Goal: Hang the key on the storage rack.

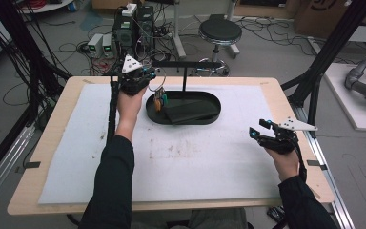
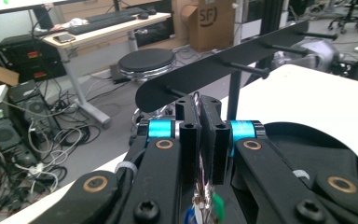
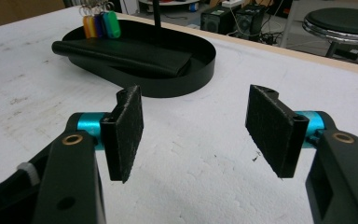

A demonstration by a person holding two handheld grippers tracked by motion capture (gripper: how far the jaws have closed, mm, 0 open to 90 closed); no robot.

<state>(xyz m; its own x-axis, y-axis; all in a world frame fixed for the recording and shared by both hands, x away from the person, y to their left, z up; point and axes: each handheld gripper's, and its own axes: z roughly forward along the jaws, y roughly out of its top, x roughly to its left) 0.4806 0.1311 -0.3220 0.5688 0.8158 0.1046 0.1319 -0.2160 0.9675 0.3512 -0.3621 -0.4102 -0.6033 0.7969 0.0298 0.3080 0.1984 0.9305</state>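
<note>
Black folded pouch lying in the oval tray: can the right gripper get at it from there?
Probably yes: right gripper stands open, holding nothing, with bare white mat between it and the pouch in the low-walled tray.

Dark long sleeves [image 1: 116, 179] worn on both forearms. Left gripper [image 2: 200, 135] built of black plastic links; brass-ringed pivots, cyan metal cylinders, black hex screws, white cable tie seen. Right gripper [image 3: 193, 128] fitted with rough black pads [image 3: 127, 128]. Grey three-cornered plate [image 1: 297, 125] mounted on top; black cable [image 1: 112, 107] trailed along left forearm.
</note>
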